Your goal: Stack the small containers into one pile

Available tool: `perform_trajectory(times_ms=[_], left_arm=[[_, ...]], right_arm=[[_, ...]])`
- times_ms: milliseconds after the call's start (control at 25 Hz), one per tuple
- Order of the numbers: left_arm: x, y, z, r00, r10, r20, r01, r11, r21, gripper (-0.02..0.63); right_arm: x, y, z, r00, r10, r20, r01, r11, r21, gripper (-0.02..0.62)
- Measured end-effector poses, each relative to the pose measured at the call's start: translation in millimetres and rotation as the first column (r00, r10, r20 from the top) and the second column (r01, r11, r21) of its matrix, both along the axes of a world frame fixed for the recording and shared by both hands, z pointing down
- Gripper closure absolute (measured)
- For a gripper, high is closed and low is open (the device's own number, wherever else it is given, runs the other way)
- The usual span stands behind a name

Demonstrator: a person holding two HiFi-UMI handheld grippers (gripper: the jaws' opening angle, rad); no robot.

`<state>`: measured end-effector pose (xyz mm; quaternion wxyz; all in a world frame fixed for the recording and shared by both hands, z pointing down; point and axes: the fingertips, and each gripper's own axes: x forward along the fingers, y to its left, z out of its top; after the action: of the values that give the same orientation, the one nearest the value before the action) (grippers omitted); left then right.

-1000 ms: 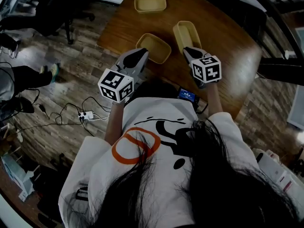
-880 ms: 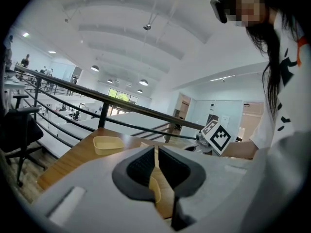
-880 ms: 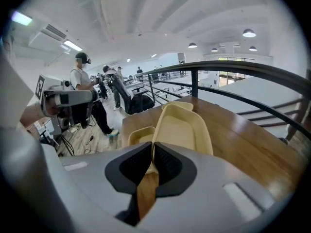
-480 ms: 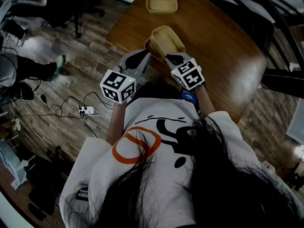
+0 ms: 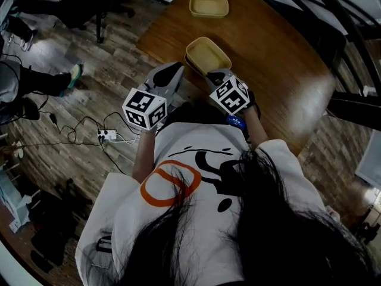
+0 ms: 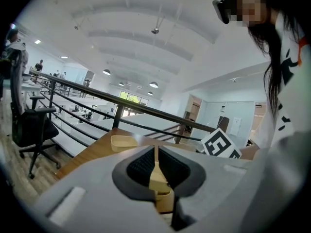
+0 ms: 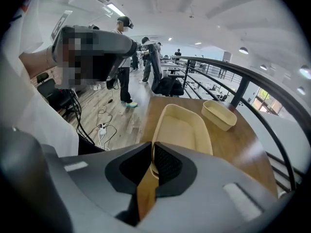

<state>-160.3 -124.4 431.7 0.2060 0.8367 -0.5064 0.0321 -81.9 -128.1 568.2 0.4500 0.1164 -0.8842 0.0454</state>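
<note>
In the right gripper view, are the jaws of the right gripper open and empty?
No, the right gripper is shut on the near rim of the beige container.

Three shallow tan oblong containers with rounded corners, all open side up. The far container [image 5: 209, 5] stands alone by the worktop's far edge. The upper container [image 5: 208, 55] lies over the lower container [image 5: 189, 62] at the near left edge.
</note>
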Motion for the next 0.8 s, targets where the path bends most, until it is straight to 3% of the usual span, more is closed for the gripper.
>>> perform_trajectory(times_ms=[280,400,520,800], left_arm=[[0,-4,3,1.000,0.007,-0.005,-0.007,1.000,-0.007,0.606],[0,-5,5,1.000,0.013,-0.005,-0.013,1.000,-0.013,0.606],[1,-5,5,1.000,0.016,-0.005,-0.016,1.000,-0.018,0.606],[1,-8,9,0.999,0.032,-0.003,-0.032,0.999,-0.030,0.606]], right_arm=[[3,2,13,1.000,0.020,-0.001,-0.020,0.999,-0.031,0.551],[3,0,14,0.997,0.064,0.032,-0.062,0.996,-0.067,0.539],[3,-2,10,0.992,0.106,0.075,-0.098,0.989,-0.110,0.474],[10,-10,3,0.973,0.198,0.122,-0.178,0.972,-0.154,0.474]])
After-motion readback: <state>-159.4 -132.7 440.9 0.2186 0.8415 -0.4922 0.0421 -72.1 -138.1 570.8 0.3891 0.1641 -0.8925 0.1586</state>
